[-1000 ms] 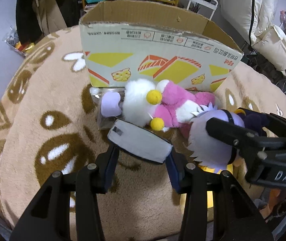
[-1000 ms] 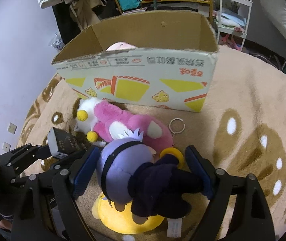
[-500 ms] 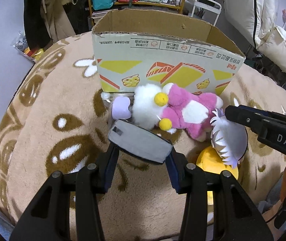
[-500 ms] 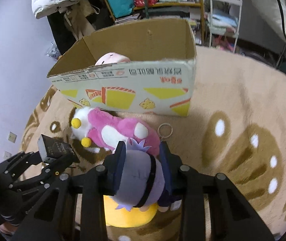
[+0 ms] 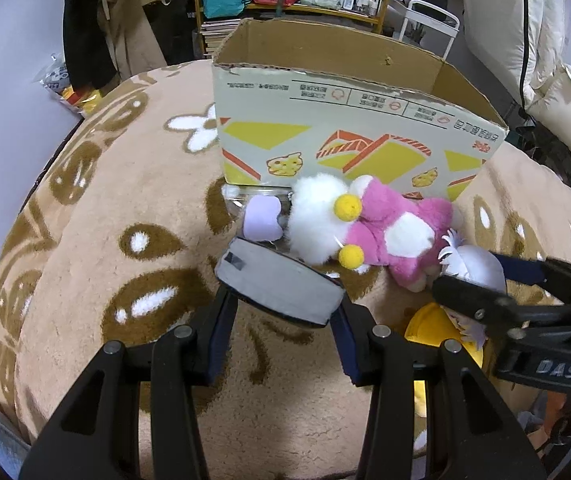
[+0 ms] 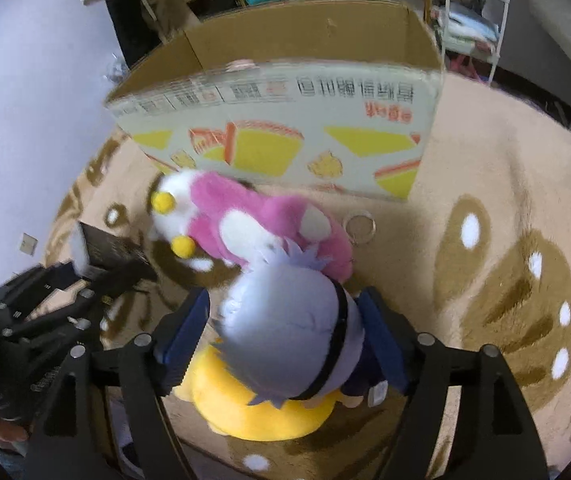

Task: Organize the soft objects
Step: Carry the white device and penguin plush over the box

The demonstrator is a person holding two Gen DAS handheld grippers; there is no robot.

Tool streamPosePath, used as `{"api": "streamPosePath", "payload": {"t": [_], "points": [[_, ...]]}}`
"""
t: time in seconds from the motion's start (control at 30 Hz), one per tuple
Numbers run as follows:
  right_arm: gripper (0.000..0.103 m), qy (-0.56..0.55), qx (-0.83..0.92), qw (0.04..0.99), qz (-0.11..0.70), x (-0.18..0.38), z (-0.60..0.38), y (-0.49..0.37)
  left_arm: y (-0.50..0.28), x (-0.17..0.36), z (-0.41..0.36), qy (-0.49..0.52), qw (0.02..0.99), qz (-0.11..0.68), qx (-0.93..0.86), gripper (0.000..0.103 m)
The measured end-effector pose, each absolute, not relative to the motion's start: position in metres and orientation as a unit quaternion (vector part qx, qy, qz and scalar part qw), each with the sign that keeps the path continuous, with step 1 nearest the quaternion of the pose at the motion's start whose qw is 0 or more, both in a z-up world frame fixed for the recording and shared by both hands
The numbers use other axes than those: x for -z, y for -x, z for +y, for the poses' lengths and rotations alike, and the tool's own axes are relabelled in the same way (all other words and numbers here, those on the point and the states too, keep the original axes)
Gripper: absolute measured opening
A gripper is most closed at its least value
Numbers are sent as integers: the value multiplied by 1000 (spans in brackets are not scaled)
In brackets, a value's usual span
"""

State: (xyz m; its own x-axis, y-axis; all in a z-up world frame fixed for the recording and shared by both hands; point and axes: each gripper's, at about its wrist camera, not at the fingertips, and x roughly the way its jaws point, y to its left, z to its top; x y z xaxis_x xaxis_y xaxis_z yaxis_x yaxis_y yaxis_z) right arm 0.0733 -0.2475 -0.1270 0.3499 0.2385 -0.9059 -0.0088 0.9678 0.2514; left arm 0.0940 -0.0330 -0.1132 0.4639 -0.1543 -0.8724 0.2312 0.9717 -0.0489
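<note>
A doll with pale purple hair and dark clothes (image 6: pixel 285 340) lies on a yellow plush (image 6: pixel 253 412). My right gripper (image 6: pixel 285 320) straddles the doll's head. Its jaws are opening, and the pads stand close beside the head without squeezing it. A pink and white plush with yellow pompoms (image 5: pixel 385 224) lies in front of the cardboard box (image 5: pixel 345 136). My left gripper (image 5: pixel 283 308) is shut on a flat grey block (image 5: pixel 277 280), held just in front of the pink plush. A small lilac heart cushion (image 5: pixel 261 220) lies by the box's left corner.
Everything rests on a round tan rug with brown marks (image 5: pixel 125 200). A metal ring (image 6: pixel 360 225) lies on the rug near the box. Shelves, hanging clothes and a white rack stand behind the box. My right gripper (image 5: pixel 493 280) reaches in at the right of the left wrist view.
The right jaws squeezed the doll's head half a second ago and have since spread wide again. The doll's head now points toward the box. The left gripper still holds the grey block.
</note>
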Motion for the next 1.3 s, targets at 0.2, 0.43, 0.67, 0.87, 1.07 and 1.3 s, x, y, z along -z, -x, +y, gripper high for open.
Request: {"api": "streamPosePath", "payload": {"t": [0.2, 0.43, 0.67, 0.87, 1.07, 1.3], "points": [[65, -69, -58, 810, 580, 137, -247, -75, -94, 111, -32, -38, 860, 498, 107, 44], [64, -73, -51, 839, 537, 112, -255, -67, -89, 98, -28, -26, 877, 467, 107, 44], [64, -117, -43, 891, 437, 66, -273, -62, -81, 76, -28, -28, 902, 418, 105, 44], [64, -134, -45, 920, 365, 35, -283, -67, -73, 50, -30, -40, 927, 358, 105, 44], [64, -110, -55, 941, 314, 11, -283, -77, -77, 28, -35, -50, 940, 316, 116, 44], [65, -75, -58, 946, 309, 6, -282, -98, -98, 4, -40, -65, 949, 278, 131, 44]]}}
